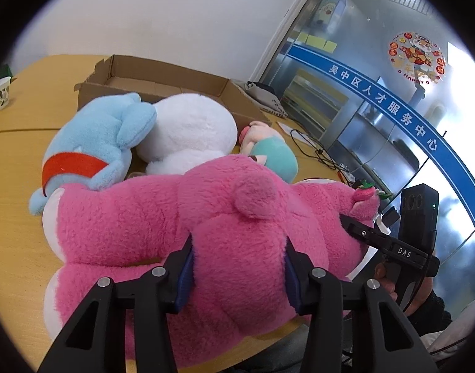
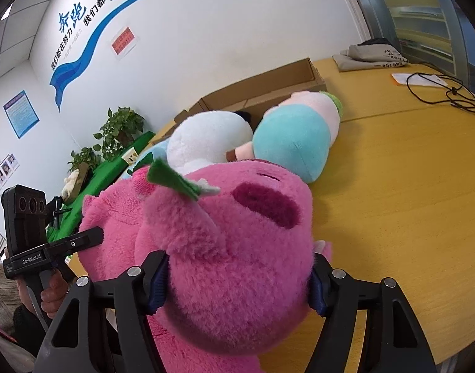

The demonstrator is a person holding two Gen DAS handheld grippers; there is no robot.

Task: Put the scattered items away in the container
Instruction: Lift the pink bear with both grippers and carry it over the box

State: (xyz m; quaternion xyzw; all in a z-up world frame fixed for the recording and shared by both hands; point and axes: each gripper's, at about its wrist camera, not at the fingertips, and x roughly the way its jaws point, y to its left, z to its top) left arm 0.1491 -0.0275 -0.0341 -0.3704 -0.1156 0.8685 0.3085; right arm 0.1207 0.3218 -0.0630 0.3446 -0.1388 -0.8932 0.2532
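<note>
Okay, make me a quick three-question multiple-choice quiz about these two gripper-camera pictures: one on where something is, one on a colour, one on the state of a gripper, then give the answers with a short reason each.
1. Where does the open brown cardboard box stand?
A. On the yellow wooden table, behind the toys
B. On the floor
C. On top of the pink toy

2. What colour is the band on the light blue plush toy?
A. Green
B. Red
C. Black

3. What is the left gripper doing?
A. Hanging open over the box
B. Gripping the paper cup
C. Closed on the big pink plush bear

Answers:
1 A: the box rests on the tabletop beyond the plush pile.
2 B: a red band crosses the blue toy.
3 C: both pads press into pink fur.
</note>
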